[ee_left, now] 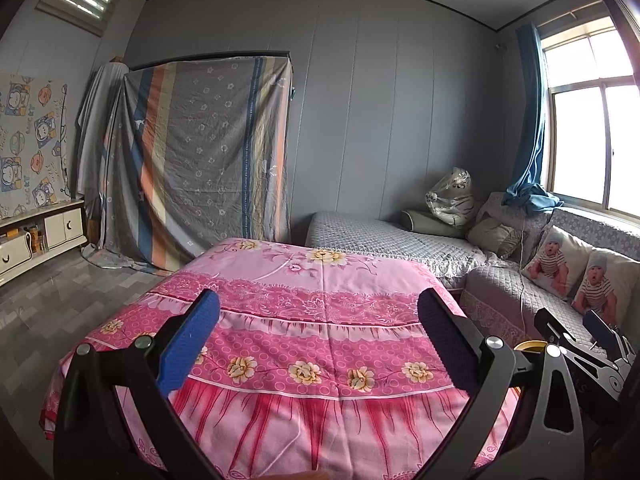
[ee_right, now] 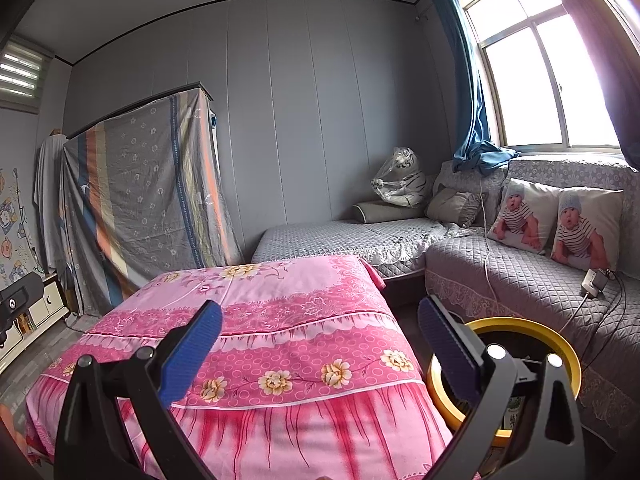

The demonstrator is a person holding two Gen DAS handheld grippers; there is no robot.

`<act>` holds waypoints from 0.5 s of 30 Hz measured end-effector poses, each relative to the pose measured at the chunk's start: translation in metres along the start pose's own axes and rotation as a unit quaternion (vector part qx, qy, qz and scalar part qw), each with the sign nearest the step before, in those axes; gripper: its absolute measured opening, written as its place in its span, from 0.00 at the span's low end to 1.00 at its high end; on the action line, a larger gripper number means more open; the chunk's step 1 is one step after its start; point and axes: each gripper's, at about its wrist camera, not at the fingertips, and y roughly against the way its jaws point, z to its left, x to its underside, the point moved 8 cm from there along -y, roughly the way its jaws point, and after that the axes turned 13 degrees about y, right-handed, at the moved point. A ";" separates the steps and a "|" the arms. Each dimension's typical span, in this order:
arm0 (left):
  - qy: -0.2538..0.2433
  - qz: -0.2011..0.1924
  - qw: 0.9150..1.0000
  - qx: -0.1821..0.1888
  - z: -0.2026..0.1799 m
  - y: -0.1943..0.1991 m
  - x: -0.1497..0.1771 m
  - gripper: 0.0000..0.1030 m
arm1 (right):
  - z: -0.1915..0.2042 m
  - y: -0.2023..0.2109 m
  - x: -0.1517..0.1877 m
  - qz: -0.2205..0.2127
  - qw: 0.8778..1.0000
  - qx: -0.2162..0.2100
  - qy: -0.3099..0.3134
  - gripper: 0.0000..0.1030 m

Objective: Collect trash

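Observation:
A table covered with a pink flowered cloth lies in front of both grippers; I see no loose trash on it. My left gripper is open and empty above the cloth. My right gripper is open and empty above the cloth's right part. A bin with a yellow rim stands right of the table, partly behind my right finger; something with a green label lies inside it. A sliver of the rim shows in the left wrist view. The right gripper shows at the left view's right edge.
A grey quilted sofa with baby-print pillows runs along the right under a window. A charger and cables lie on it. A cloth-draped wardrobe stands at the back. A low white cabinet is at the left.

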 end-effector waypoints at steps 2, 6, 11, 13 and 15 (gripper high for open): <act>0.000 -0.001 1.000 0.001 -0.001 0.000 0.000 0.92 | 0.001 0.000 0.000 0.001 1.000 -0.001 0.000 0.92; -0.001 -0.002 1.000 0.000 0.000 0.000 -0.001 0.92 | 0.001 -0.001 0.001 0.001 1.000 -0.002 0.000 0.92; -0.001 -0.004 1.000 0.001 0.001 0.000 -0.001 0.92 | 0.001 -0.001 0.002 0.003 1.000 -0.003 -0.001 0.92; -0.001 -0.004 1.000 0.001 0.001 0.000 -0.002 0.92 | 0.001 -0.001 0.003 0.004 1.000 -0.003 0.000 0.92; -0.002 -0.004 1.000 0.001 0.001 0.000 -0.002 0.92 | 0.001 0.000 0.003 0.003 1.000 -0.004 -0.001 0.92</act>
